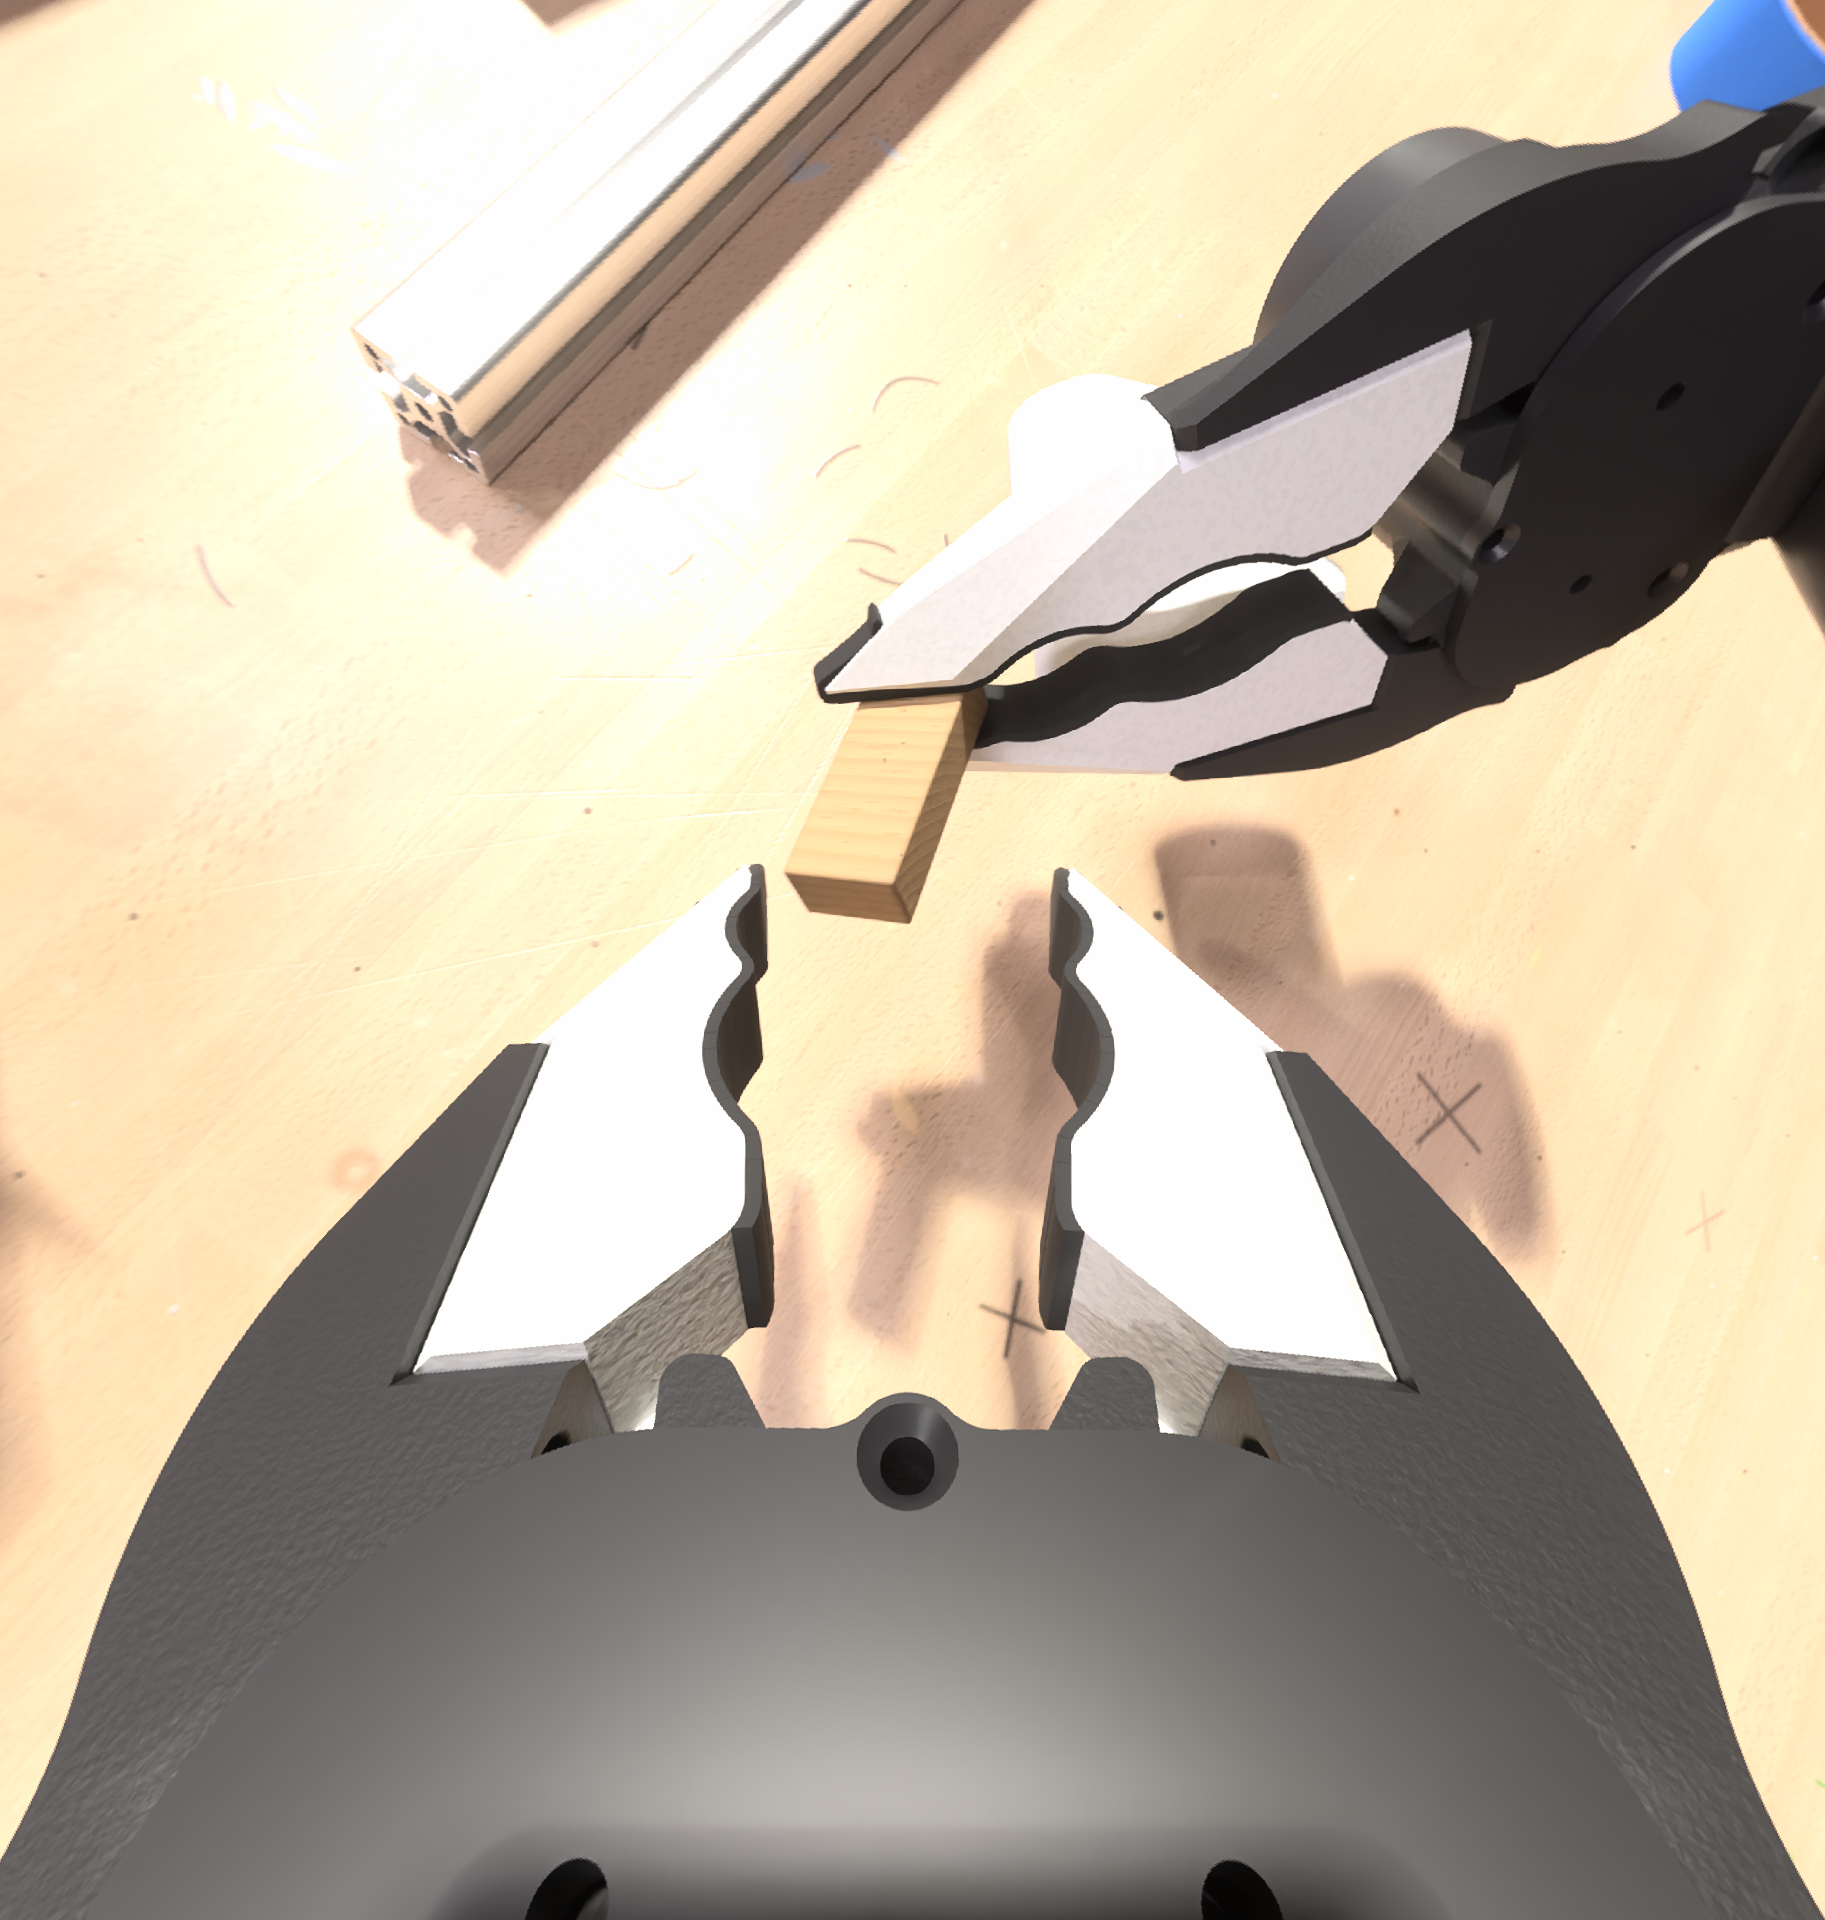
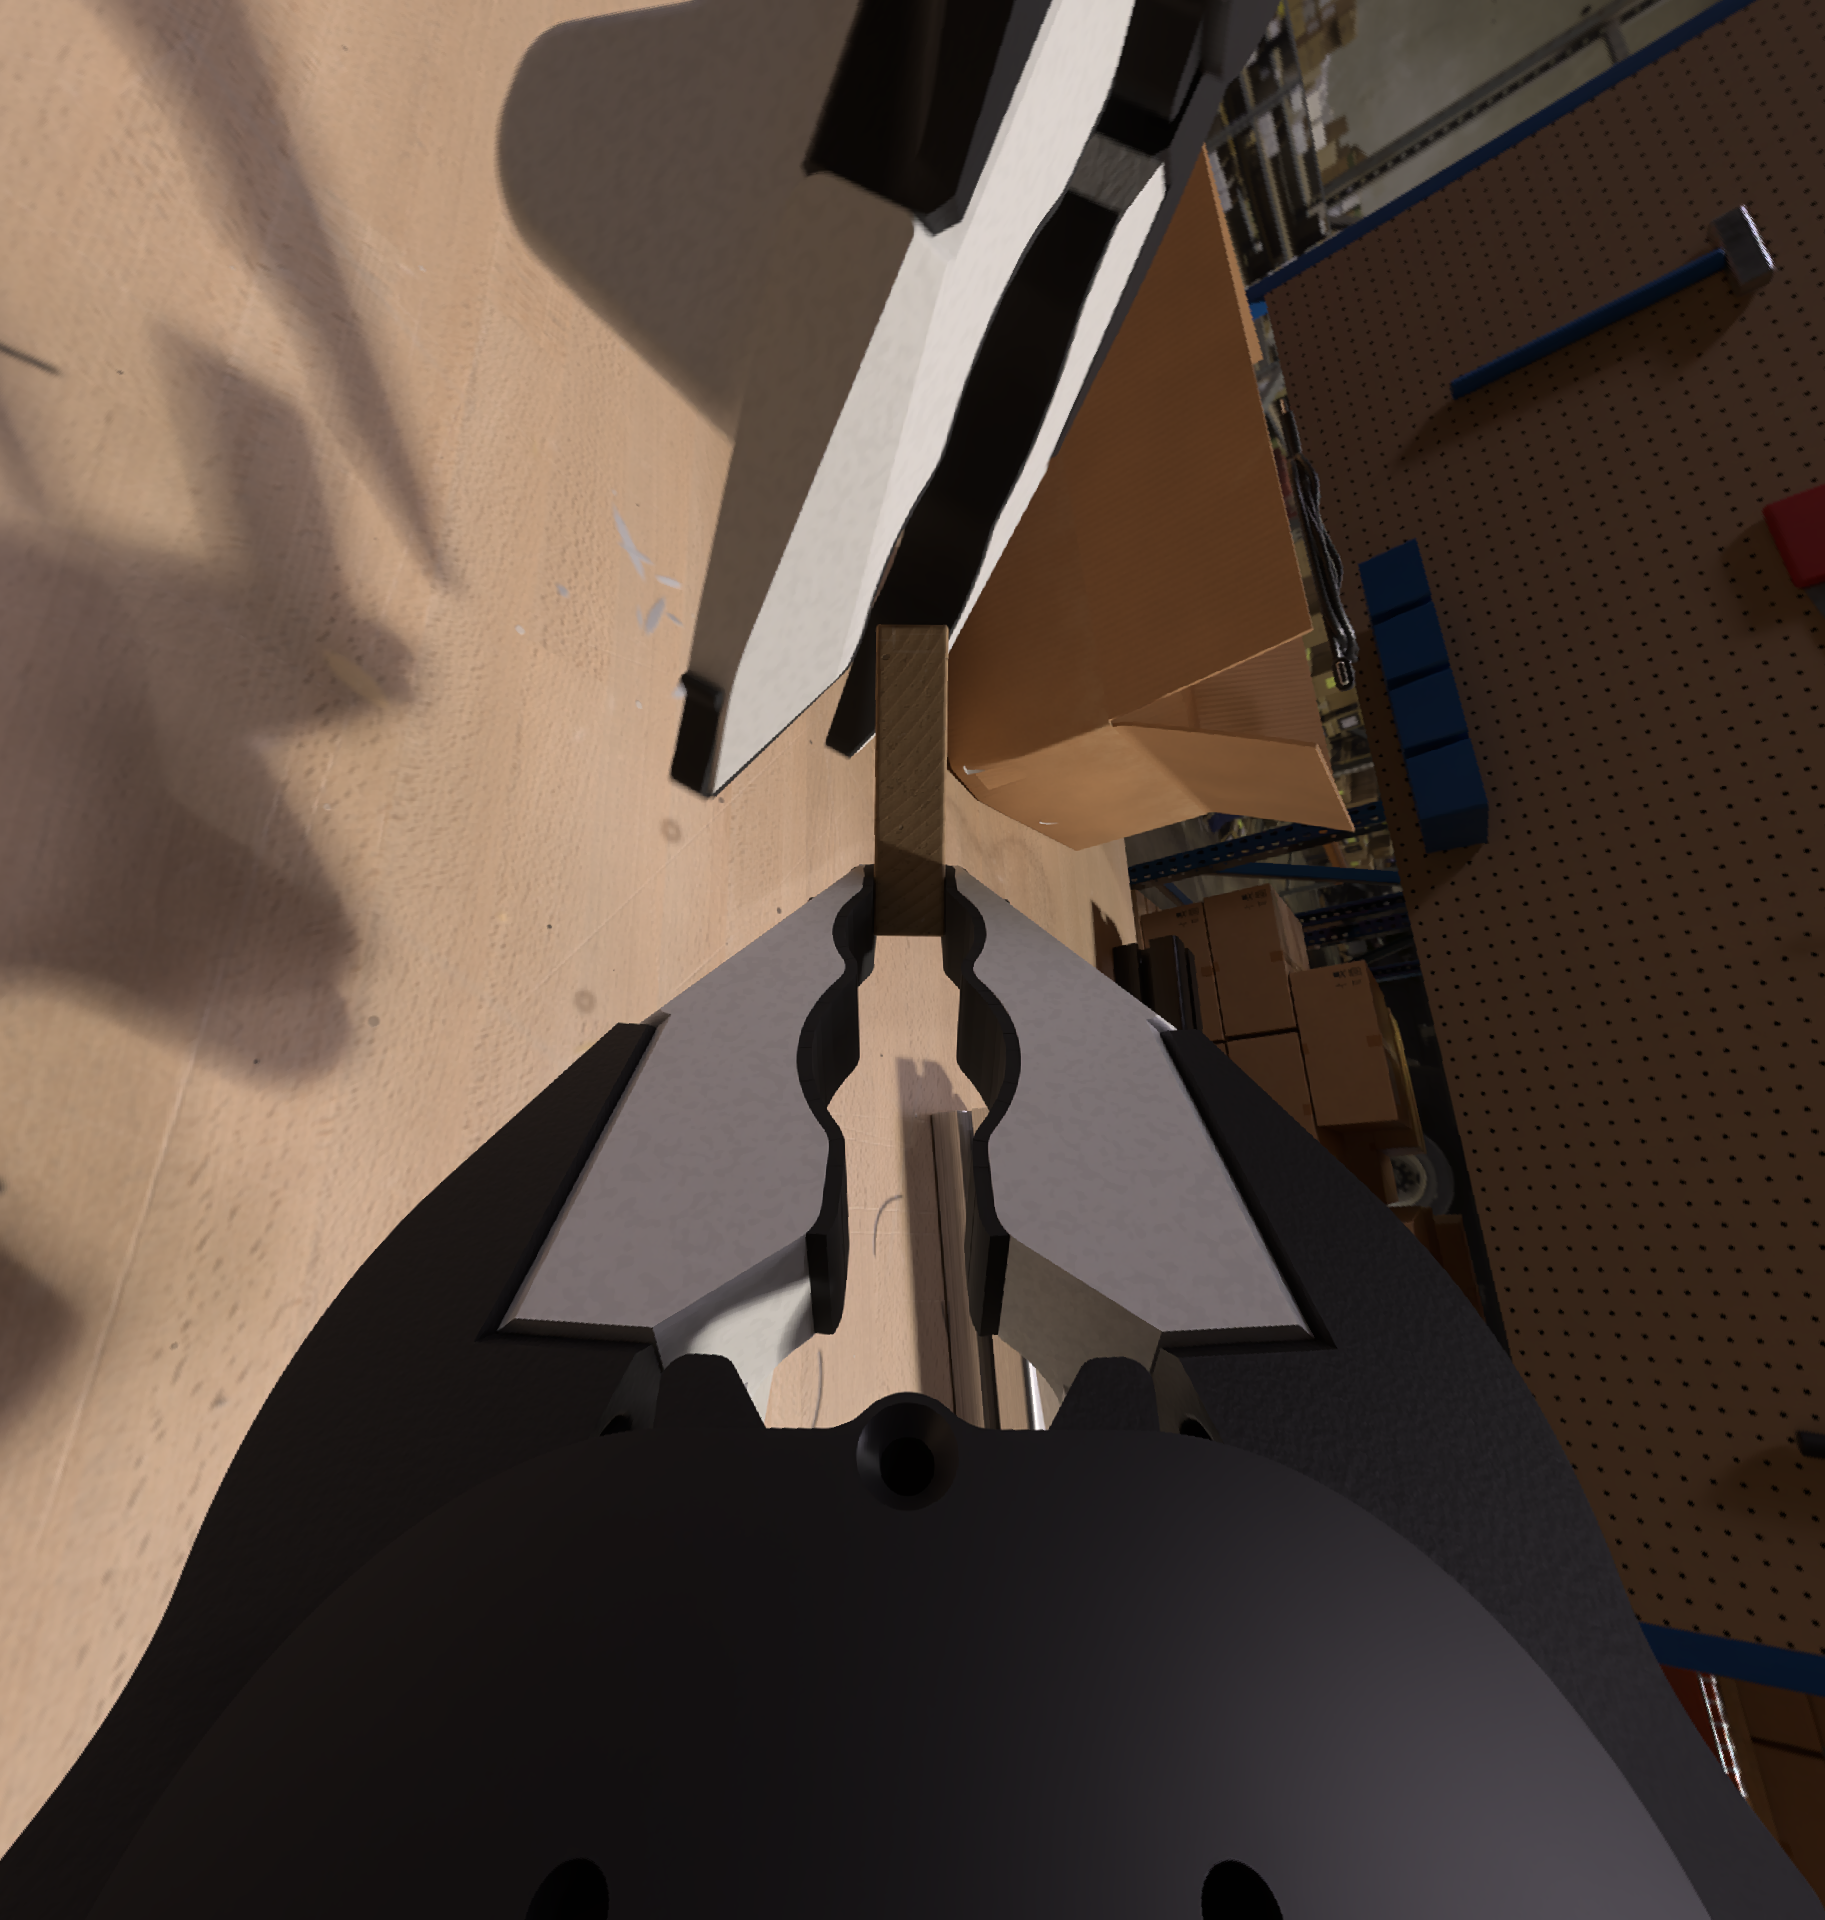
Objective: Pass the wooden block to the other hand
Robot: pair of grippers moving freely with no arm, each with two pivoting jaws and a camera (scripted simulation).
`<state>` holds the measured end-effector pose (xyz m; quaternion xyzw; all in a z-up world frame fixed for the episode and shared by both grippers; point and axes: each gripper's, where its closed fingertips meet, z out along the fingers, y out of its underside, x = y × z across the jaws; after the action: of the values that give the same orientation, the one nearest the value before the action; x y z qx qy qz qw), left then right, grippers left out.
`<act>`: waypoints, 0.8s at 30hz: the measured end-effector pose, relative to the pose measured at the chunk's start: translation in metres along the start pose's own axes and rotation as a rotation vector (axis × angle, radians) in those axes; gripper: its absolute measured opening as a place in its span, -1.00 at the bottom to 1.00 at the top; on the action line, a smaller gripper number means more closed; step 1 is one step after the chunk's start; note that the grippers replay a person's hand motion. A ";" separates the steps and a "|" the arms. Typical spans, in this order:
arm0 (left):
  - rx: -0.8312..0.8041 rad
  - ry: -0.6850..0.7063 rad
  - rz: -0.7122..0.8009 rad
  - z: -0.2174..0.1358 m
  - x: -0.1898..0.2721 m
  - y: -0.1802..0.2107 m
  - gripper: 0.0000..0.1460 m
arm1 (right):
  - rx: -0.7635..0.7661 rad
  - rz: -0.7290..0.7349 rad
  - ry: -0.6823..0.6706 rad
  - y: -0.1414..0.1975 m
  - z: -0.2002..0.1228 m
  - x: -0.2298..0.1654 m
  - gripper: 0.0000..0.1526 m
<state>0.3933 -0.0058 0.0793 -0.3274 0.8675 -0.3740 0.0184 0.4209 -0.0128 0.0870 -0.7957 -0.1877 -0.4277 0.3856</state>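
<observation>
Holding the wooden block (image 1: pixel 872 816) by one end, right claw (image 2: pixel 908 904) pinched tight on it at the very fingertips, block sticking straight out ahead and lifted clear of the desk (image 1: pixel 264 831). Waiting just short of the free end, left claw (image 1: pixel 908 904) spread wide with nothing between its fingers, block tip hanging a little in front of the gap and slightly toward the left finger.

Judging by looks: small, rigid, light, squared sides with plain sawn faces, so unlikely to slip or bend and hardly fragile. Best taken on the two broad flat faces of the free half, well apart from the right claw's fingertips, leaving room for both grips at once. Shallow fingertip hold on the far end could let the block pivot if nudged sideways, so closing squarely across the faces before any release seems wise.

Lying on the desk beyond: a silver aluminium rail (image 1: pixel 617 239), untouched, and a white rounded piece (image 1: pixel 1079 436) partly hidden behind the right claw, kind unclear. Peeking in at the upper right corner of the left wrist view: a blue cup (image 1: pixel 1749 62), possibly with a brown interior, contents impossible to tell from so small a sliver. Seen in the right wrist view: an open cardboard box (image 2: pixel 1147 582) at the desk edge, apparently empty inside, though only part of its hollow shows.
</observation>
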 end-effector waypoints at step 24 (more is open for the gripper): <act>0.258 0.043 -0.040 -0.080 0.015 -0.018 -0.33 | -0.009 0.163 0.018 0.011 -0.001 0.012 -0.85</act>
<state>0.3693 0.0271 0.1522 -0.3315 0.8056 -0.4898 0.0343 0.4340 -0.0209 0.0919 -0.8062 -0.1171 -0.4027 0.4173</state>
